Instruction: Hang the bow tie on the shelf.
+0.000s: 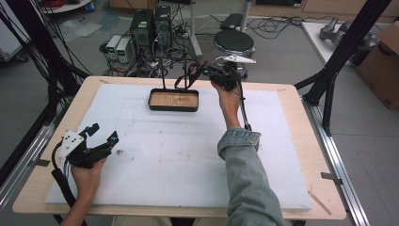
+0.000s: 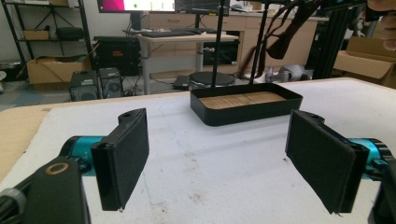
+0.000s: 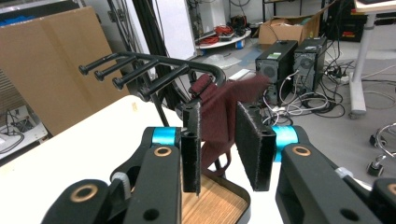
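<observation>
A: Since the dark red strap [image 3: 219, 109] hangs limp over the black rack [image 3: 140, 70], I log it as soft, light and floppy; it should fold and swing rather than hold shape. Where is it now?

B: At the far side of the table, above the rack's tray [image 1: 173, 107], between the pads of my right gripper [image 3: 223, 144]. Those jaws stand narrow with the fabric between them; I cannot tell for sure that both pads press on it.

A: Grip point?

B: My judgement: the broad flat band near the prong, not the thin loop below, which would slip.

A: Left side?

B: My left gripper [image 2: 226, 158] is wide open, holding nothing, near the front left of the white mat [image 1: 179, 155].

A: Counts?

B: One strap, one rack, four prongs, one tray, two grippers.
</observation>
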Demonstrator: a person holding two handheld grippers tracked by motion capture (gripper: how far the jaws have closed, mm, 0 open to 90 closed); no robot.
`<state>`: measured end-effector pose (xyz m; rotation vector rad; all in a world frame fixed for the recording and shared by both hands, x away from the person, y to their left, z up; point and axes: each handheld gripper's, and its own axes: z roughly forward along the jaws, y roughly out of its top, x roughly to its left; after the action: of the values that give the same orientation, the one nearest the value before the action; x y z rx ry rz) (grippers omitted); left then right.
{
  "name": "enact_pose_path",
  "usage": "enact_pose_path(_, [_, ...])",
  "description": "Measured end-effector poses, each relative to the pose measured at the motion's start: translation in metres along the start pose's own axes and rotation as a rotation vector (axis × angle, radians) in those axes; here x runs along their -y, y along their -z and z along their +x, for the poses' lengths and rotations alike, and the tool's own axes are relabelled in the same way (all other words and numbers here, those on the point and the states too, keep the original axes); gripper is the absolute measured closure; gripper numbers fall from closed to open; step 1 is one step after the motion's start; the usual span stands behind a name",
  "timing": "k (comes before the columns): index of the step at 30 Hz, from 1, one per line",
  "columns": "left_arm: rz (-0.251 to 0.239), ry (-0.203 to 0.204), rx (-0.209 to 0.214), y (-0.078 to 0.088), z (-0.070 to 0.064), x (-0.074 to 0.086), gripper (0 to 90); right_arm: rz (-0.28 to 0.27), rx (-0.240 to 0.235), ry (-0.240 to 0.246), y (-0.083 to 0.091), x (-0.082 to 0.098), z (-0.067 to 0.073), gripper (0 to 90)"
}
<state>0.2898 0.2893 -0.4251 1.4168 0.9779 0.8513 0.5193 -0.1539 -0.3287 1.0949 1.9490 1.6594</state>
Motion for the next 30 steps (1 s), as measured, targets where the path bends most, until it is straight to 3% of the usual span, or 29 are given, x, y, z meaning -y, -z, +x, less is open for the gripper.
enact_pose_path(13, [0.000, -0.001, -0.002, 0.000, 0.000, 0.000, 21.8, -0.033, 0.011, 0.015, 0.019, -0.012, 0.002, 62.3])
enact_pose_path(23, [0.000, -0.002, 0.000, -0.002, -0.001, 0.000, 21.8, -0.056, 0.054, 0.055, 0.046, -0.021, 0.002, 56.6])
enact_pose_path(30, [0.003, -0.003, 0.002, -0.004, -0.002, 0.000, 21.7, -0.052, 0.087, 0.088, 0.071, -0.027, -0.002, 47.8])
